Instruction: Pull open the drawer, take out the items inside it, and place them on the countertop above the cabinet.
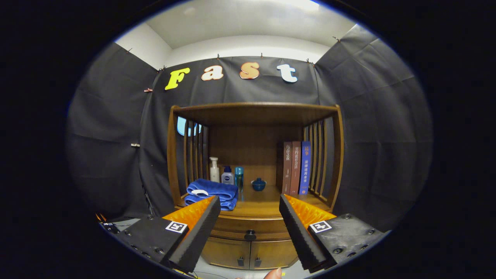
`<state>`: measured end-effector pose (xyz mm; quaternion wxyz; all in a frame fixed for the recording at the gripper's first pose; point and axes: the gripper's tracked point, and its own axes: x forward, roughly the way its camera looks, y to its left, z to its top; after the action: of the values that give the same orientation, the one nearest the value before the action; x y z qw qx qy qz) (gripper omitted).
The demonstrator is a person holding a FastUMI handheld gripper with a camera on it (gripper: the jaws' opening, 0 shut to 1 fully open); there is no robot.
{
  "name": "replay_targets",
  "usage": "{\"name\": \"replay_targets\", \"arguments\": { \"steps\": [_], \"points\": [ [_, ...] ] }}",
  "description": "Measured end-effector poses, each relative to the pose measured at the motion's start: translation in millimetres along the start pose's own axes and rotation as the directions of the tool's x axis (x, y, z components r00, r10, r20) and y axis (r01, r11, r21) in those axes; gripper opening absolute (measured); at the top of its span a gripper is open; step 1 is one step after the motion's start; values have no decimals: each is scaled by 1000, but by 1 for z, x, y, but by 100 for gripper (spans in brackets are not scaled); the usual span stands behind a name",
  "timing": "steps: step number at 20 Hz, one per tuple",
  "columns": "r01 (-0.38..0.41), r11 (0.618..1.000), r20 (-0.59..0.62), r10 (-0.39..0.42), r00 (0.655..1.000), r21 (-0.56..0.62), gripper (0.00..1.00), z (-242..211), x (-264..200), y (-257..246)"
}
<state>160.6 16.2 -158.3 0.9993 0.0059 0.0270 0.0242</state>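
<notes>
The hand-held gripper (pixel 250 209) was held released, its 2 fingers framing the closed drawer's knob (pixel 250 235), which judged next required approaching and clasping.

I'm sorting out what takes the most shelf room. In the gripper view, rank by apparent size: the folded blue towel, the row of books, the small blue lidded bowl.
1. Row of books
2. Folded blue towel, close to the books in area, and nearer the camera, so unsure
3. Small blue lidded bowl, clearly smallest

The gripper hangs open before the drawer knob.
</notes>
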Motion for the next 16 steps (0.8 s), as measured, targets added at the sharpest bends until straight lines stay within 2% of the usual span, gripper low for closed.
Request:
{"name": "replay_targets", "arguments": {
  "steps": [9,14,16],
  "points": [
    [16,1000,-169,-14,986,10,98,-149,74,-14],
    [12,1000,-209,-9,978,14,99,-201,109,-10],
    [31,999,-233,-26,972,19,96,-217,121,-13]
  ]
}}
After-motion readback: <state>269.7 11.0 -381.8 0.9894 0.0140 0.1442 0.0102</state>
